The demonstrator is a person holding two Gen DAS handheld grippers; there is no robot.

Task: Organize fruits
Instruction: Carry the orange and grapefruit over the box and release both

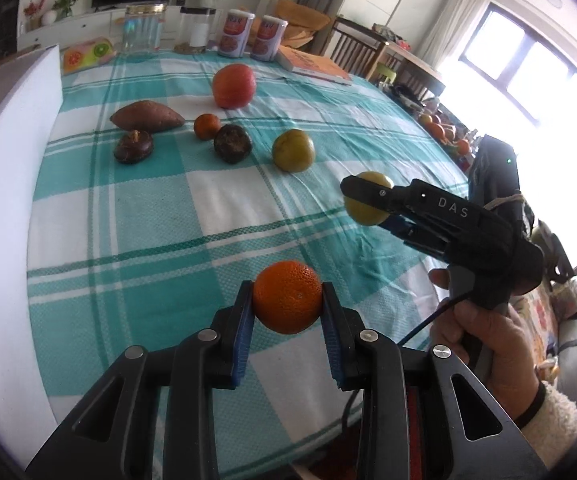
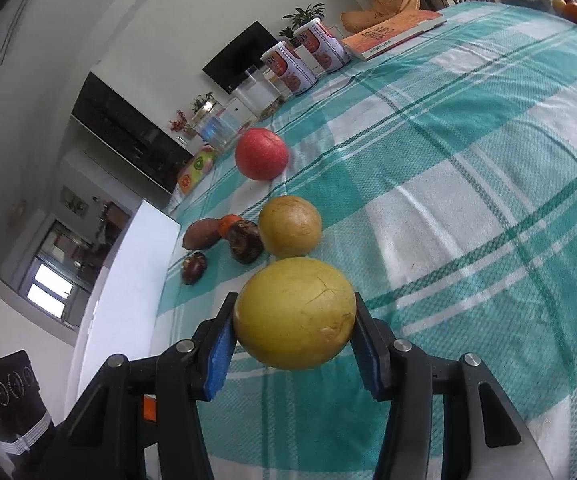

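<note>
Above the near edge of the bench [image 1: 160,208], which is covered by a teal and white checked cloth, the left gripper [image 1: 287,300] holds a small orange [image 1: 287,297] pinched between its blue-padded fingers [image 1: 243,320], clear of the cloth. To its right, the right gripper [image 1: 368,196], held in the person's right hand [image 1: 484,344], has its fingers closed around a yellow-green fruit [image 1: 368,212]; the right wrist view shows this yellow-green fruit [image 2: 294,314] squeezed between both pads of the right gripper [image 2: 294,320], with a faint crack line on its skin. Just beyond it on the cloth lies a second yellow-green fruit [image 1: 293,150], seen close in front of the held one from the right wrist camera [image 2: 289,226]. Further left sit a dark wrinkled fruit [image 1: 233,143], a small tangerine [image 1: 207,126] just beside it, a sweet potato [image 1: 147,117], and a dark mushroom-like item [image 1: 133,147] with its stem up. A large red-orange fruit [image 1: 234,86] rests apart from that cluster, toward the far side. Along the far edge stand a clear glass jar [image 1: 143,30], a second clear container [image 1: 197,28], two printed cans [image 1: 251,36], and an orange book [image 1: 315,66]. A white foam board [image 1: 12,128] stands along the left edge of the bench.
</note>
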